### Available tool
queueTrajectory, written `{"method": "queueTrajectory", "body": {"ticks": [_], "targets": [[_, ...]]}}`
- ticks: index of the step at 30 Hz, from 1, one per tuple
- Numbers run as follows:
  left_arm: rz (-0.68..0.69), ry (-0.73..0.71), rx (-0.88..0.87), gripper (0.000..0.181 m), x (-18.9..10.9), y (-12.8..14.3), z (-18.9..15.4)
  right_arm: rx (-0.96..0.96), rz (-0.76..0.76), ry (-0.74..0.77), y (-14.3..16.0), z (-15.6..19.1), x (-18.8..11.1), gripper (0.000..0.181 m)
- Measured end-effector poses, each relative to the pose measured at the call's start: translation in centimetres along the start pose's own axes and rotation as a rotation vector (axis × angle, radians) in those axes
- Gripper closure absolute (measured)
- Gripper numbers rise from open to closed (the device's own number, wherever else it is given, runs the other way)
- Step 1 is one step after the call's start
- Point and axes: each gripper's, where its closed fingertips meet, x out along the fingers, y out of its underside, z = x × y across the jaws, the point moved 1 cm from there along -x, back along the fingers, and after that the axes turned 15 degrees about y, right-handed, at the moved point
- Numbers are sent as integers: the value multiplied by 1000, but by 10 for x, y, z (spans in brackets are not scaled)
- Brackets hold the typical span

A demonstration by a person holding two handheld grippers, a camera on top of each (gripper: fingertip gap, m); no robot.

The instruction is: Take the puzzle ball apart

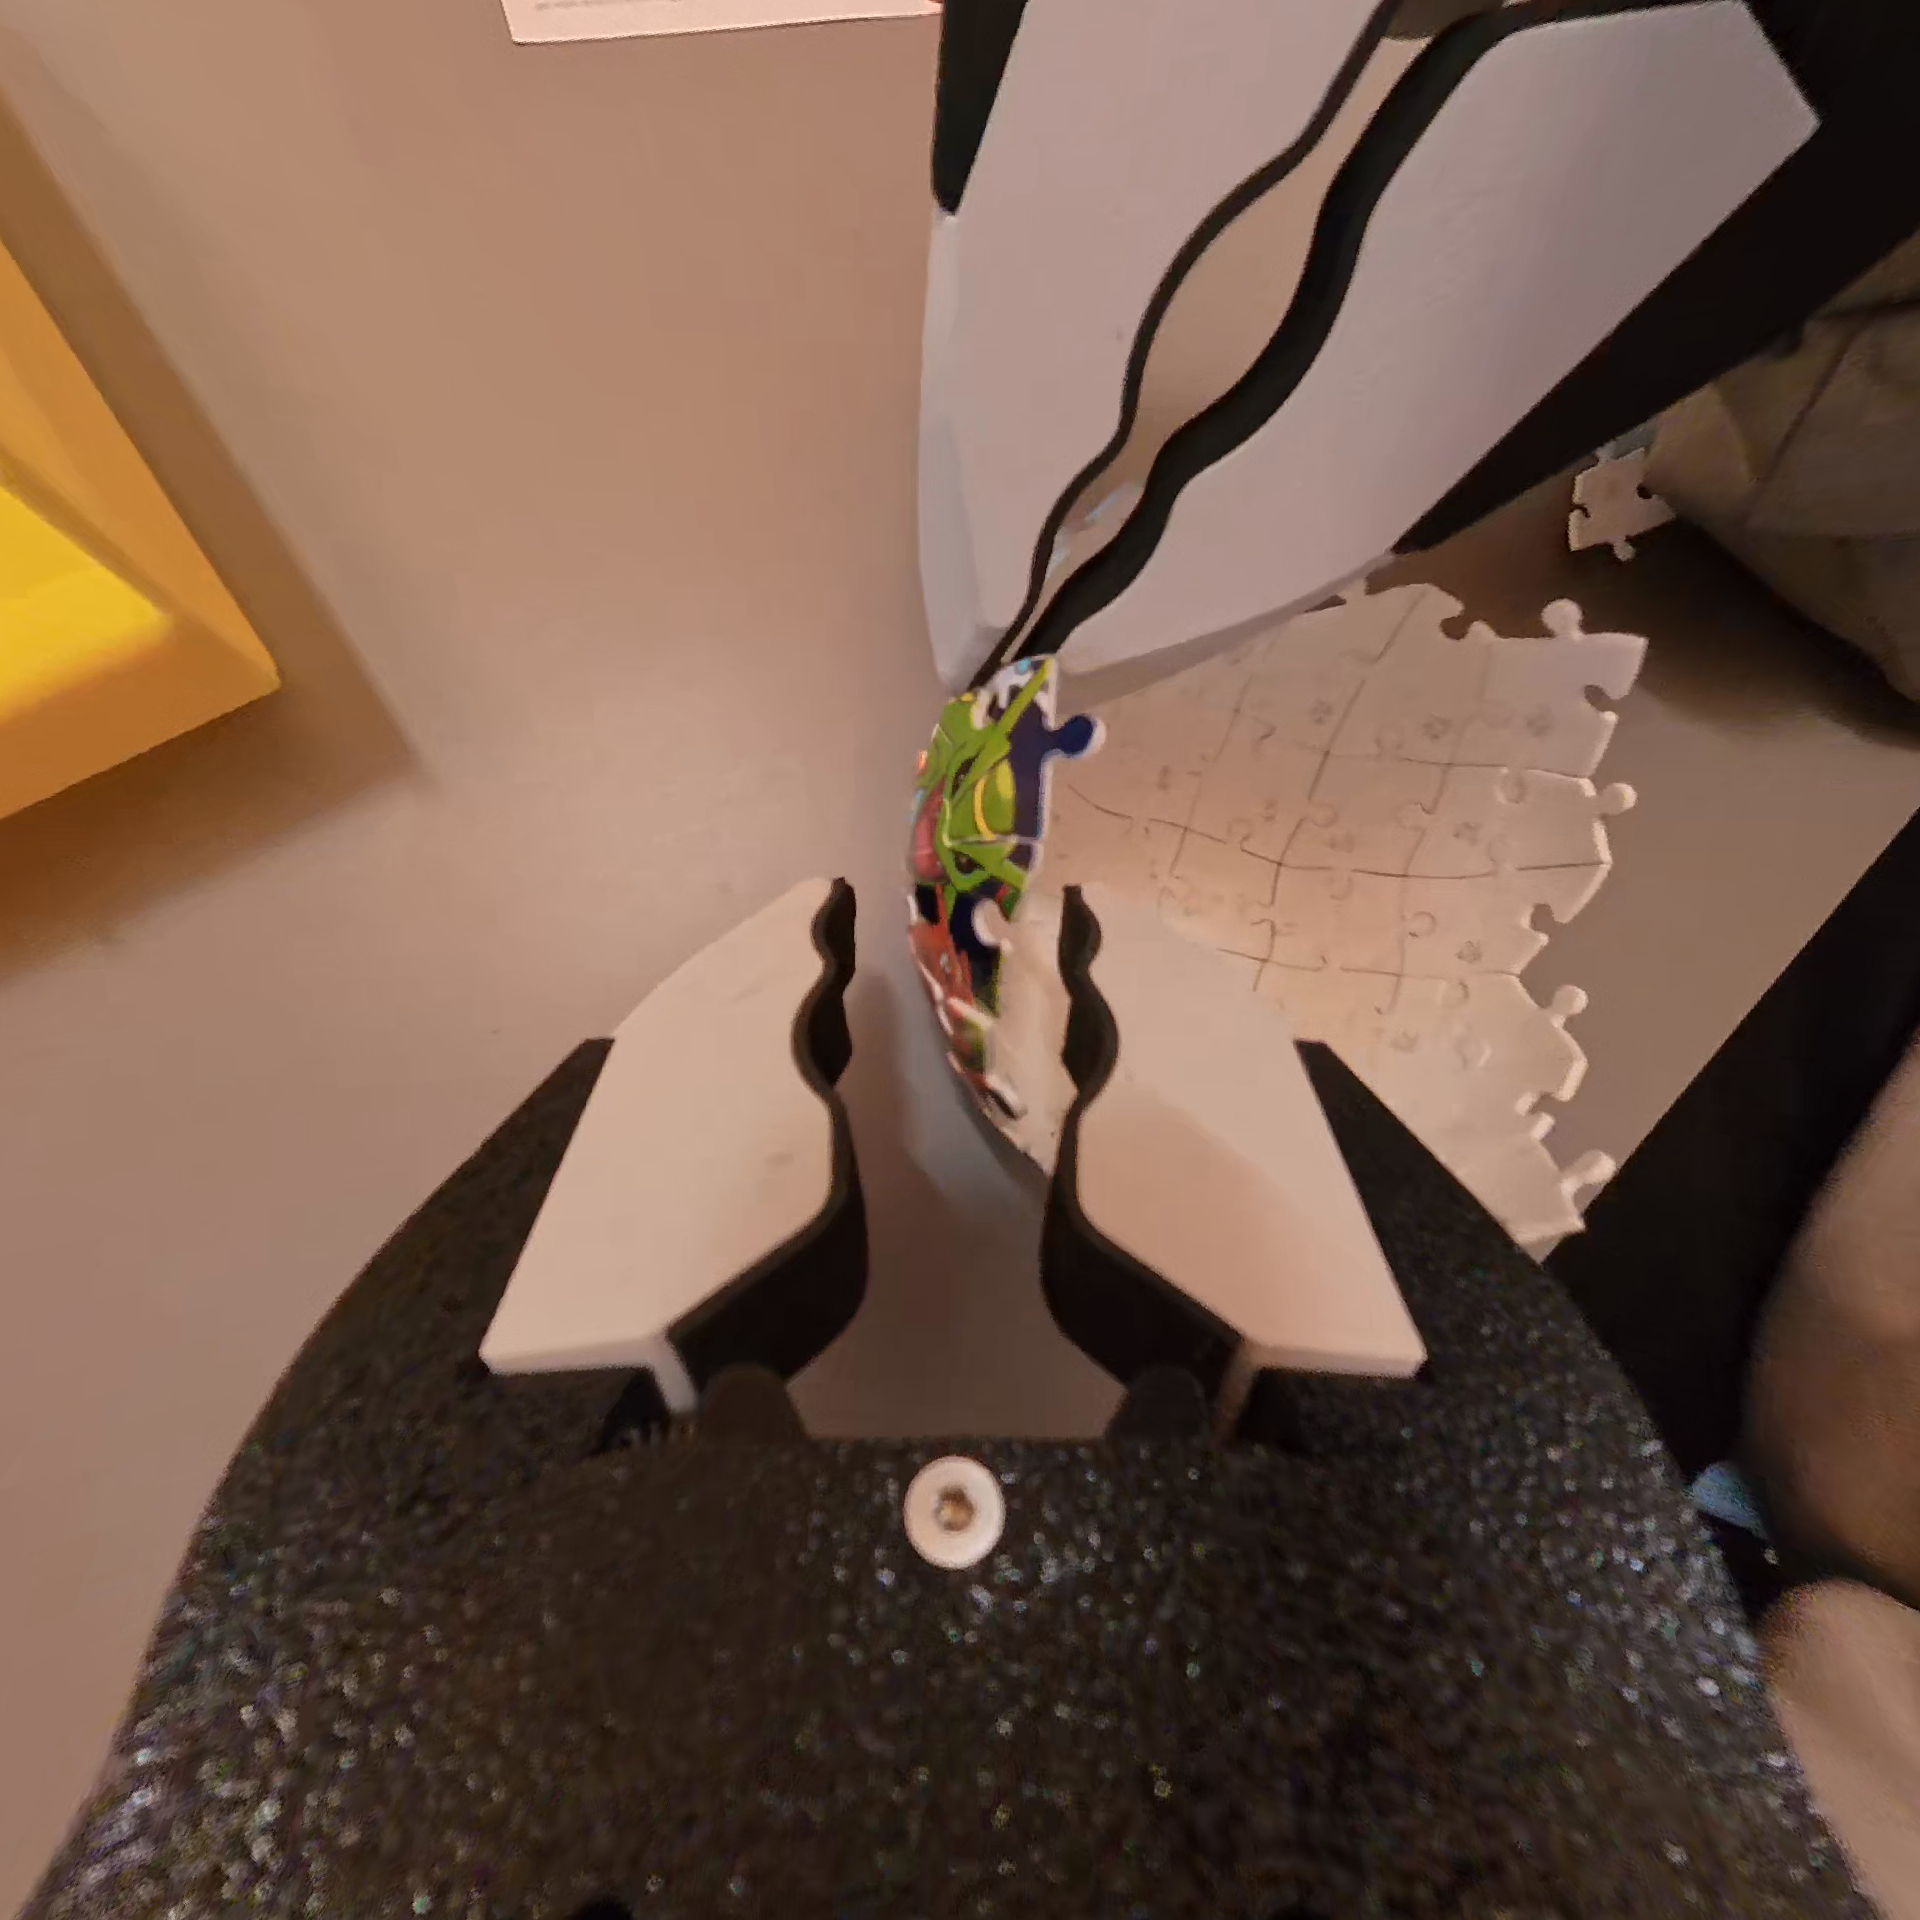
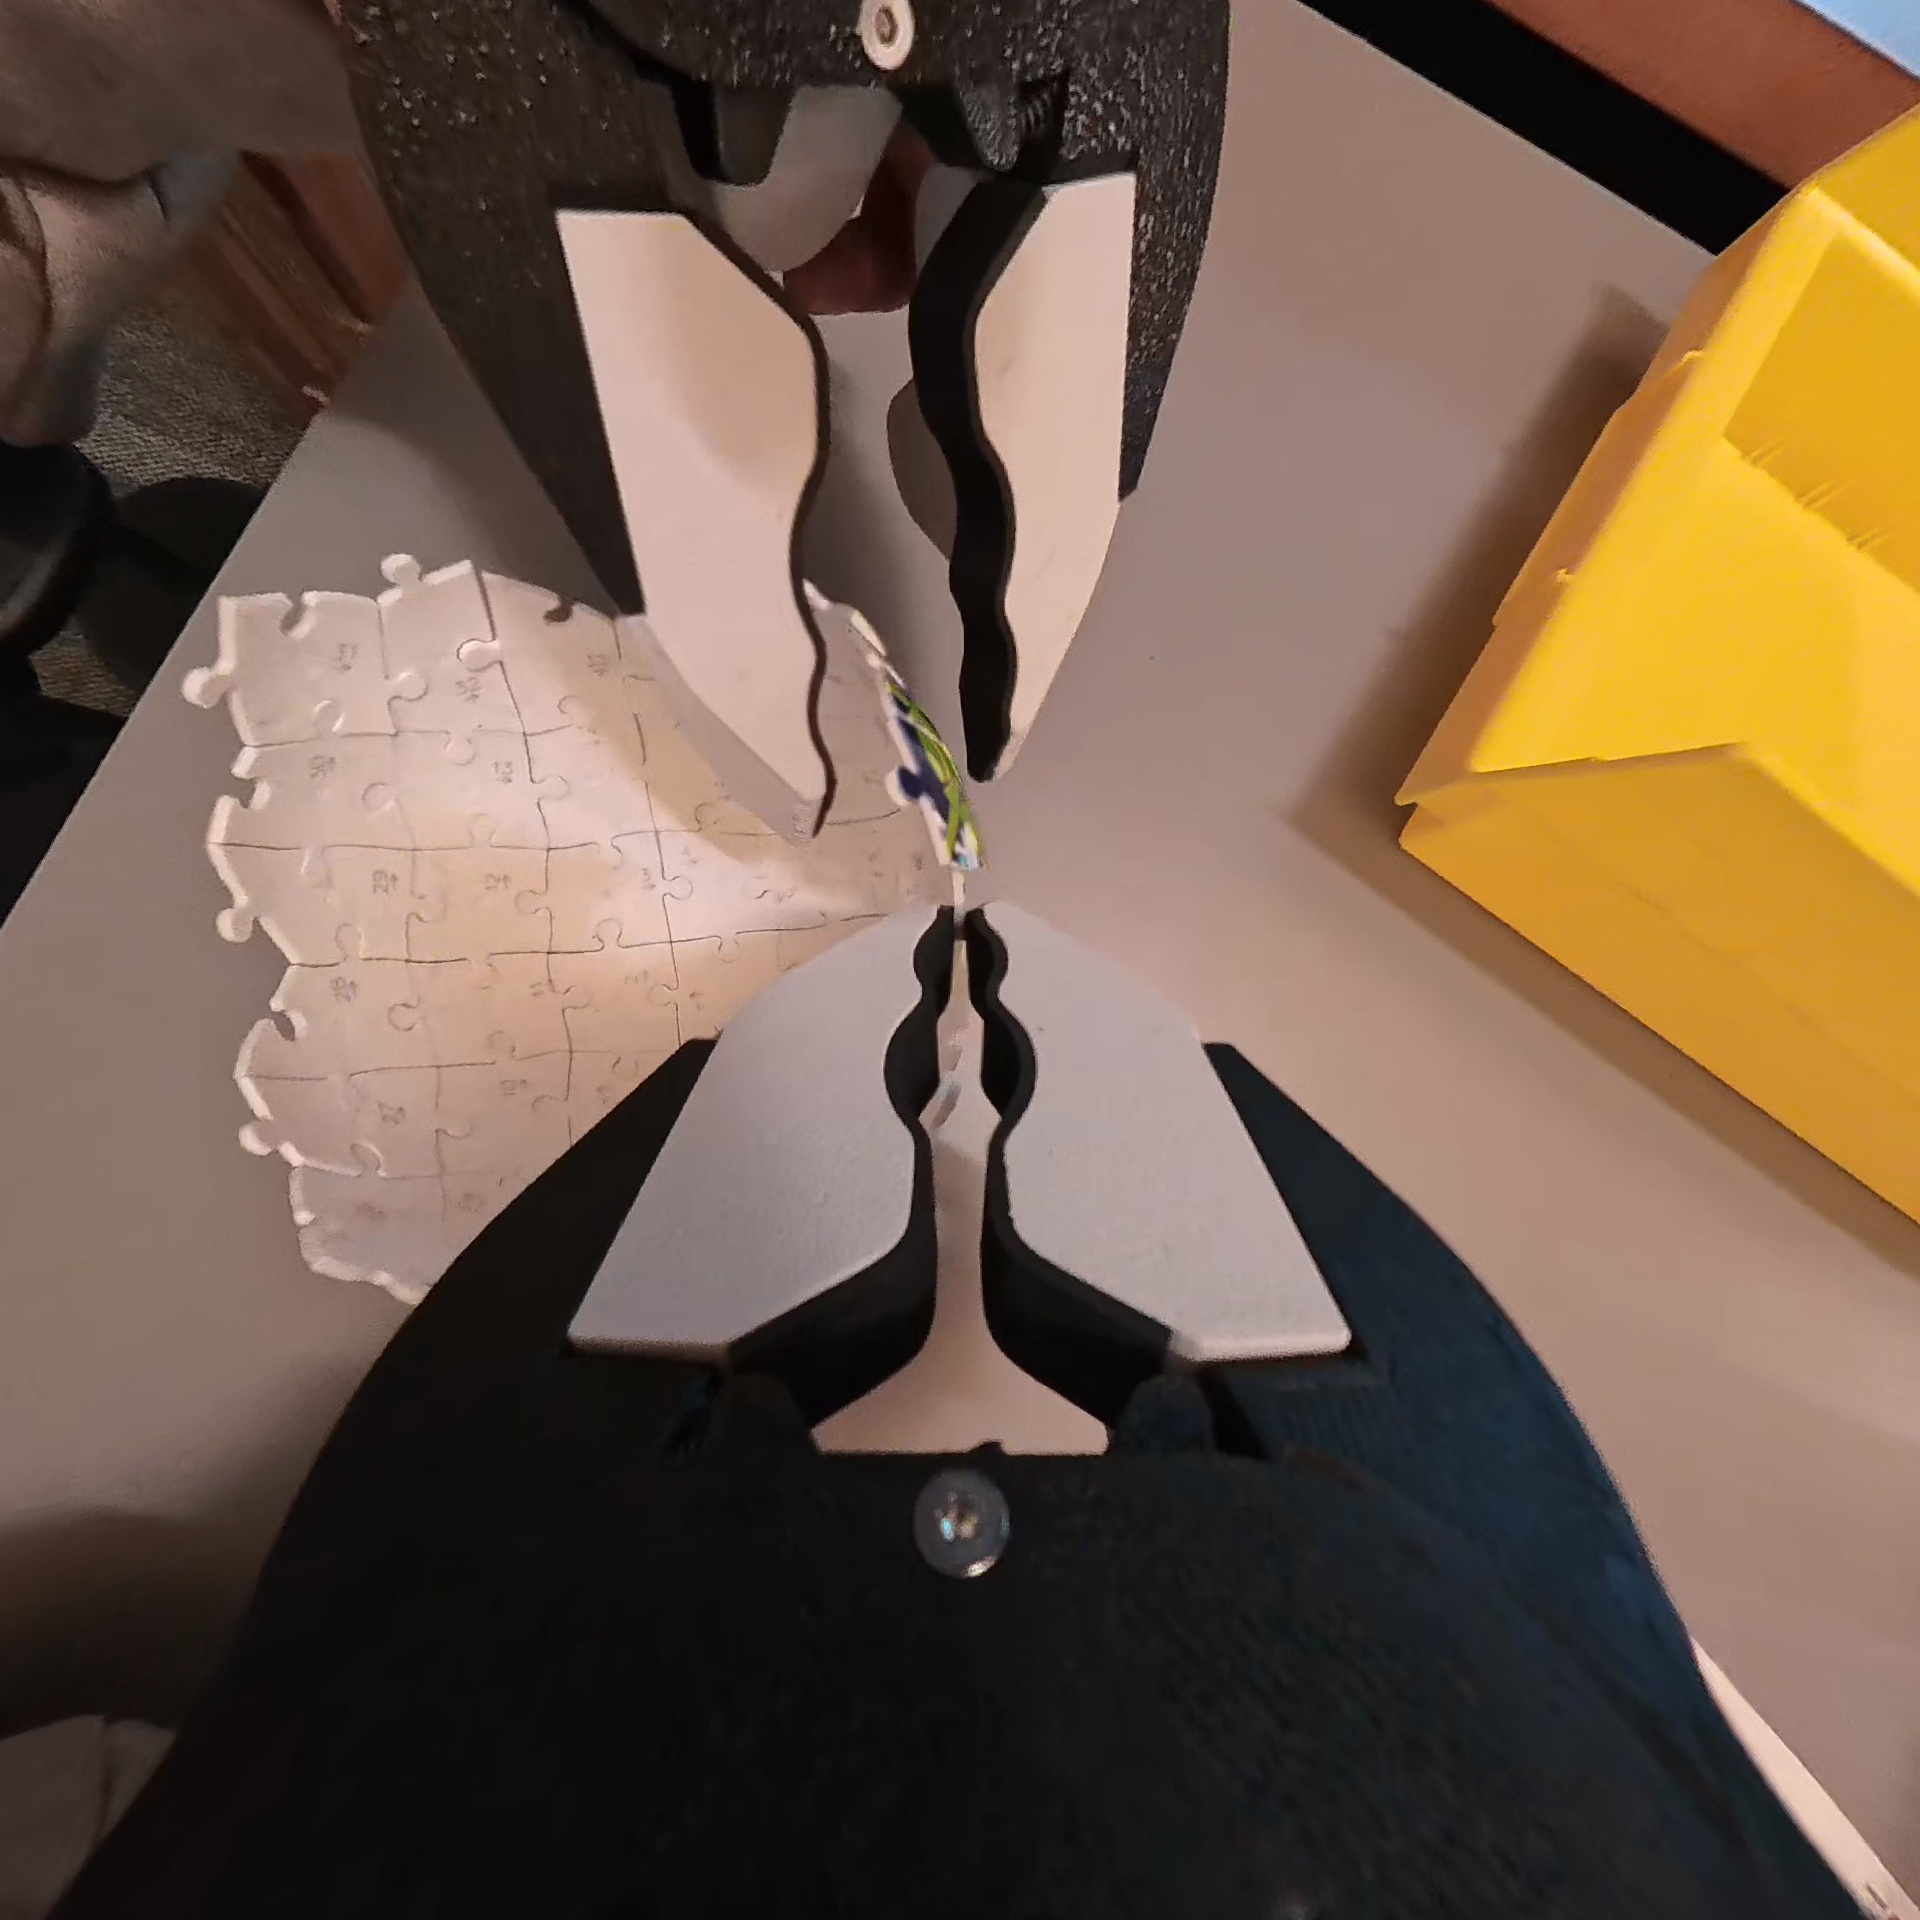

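Note:
The puzzle ball is a curved partial shell, white inside and with a coloured print outside. It stands on edge on the beige table. In the right wrist view its white inside faces left. My right gripper is shut on the shell's rim and enters the left wrist view from the top. My left gripper is open, with one finger on each side of the shell's wall and not pressing on it. It hangs from the top of the right wrist view.
A yellow bin stands on the table beside the shell, at the right in the right wrist view. One loose white puzzle piece lies near the table's dark edge. A sheet of paper lies farther off. Left and right tips are no more than a few centimetres apart.

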Motion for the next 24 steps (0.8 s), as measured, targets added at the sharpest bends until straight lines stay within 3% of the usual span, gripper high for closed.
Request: {"method": "queueTrajectory", "body": {"ticks": [24], "targets": [[-72, 43, 6, 162, 2, -5, 9, 34, -22, 33, 0, -6, 8, 179]]}}
